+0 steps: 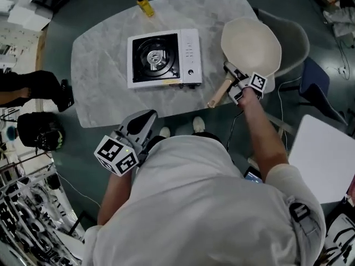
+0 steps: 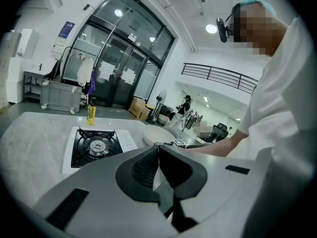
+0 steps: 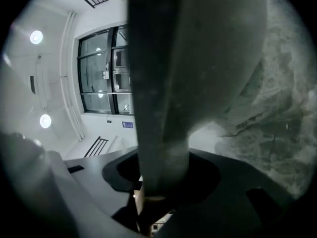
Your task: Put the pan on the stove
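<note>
Pan (image 1: 250,46): cream, at the bench's (image 1: 100,60) right edge, overhanging it. Its handle (image 1: 217,97) is clamped in my right hand-held gripper (image 1: 232,82).
Stove (image 1: 164,58): white, single burner, bench centre, well apart from the pan.
Yellow bottle (image 1: 143,3): far edge.
My left hand-held gripper (image 1: 143,121): jaws together, nothing between them, off the near edge.

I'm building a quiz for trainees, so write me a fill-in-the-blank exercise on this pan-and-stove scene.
1. The right gripper grips the pan by its ____.
2. On top of the stove there is ____.
3. The left gripper has its jaws ____, with nothing between them.
4. The bottle beyond the stove is ____ in colour.
Missing words: handle; nothing; shut; yellow.
</note>
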A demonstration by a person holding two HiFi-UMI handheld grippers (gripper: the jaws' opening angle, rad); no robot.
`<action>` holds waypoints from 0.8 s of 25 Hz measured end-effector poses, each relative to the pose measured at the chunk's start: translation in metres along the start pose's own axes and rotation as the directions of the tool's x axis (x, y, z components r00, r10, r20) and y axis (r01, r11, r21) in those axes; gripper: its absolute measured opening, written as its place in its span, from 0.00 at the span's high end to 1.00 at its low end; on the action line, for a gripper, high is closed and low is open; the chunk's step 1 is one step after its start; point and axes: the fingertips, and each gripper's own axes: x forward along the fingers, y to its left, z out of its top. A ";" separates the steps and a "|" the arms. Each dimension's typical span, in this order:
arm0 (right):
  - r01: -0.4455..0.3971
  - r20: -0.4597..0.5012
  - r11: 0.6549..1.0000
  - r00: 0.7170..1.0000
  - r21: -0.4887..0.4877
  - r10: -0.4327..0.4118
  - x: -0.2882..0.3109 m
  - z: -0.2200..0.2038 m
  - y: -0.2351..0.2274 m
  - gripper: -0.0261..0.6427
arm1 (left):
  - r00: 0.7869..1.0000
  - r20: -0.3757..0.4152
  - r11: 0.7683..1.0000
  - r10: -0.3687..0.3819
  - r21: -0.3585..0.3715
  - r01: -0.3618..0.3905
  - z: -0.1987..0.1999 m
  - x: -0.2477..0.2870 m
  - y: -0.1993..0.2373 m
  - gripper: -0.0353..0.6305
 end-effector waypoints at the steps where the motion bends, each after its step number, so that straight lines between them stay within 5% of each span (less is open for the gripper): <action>1: -0.003 0.005 1.000 1.000 0.006 0.003 0.000 0.000 -0.001 0.71 | 1.000 0.003 1.000 0.008 -0.004 -0.008 0.000 -0.001 0.001 0.92; 20: -0.018 -0.016 0.997 1.000 -0.080 0.017 -0.012 0.003 0.033 0.75 | 0.997 0.060 0.999 0.040 0.021 -0.041 -0.002 -0.032 0.019 0.92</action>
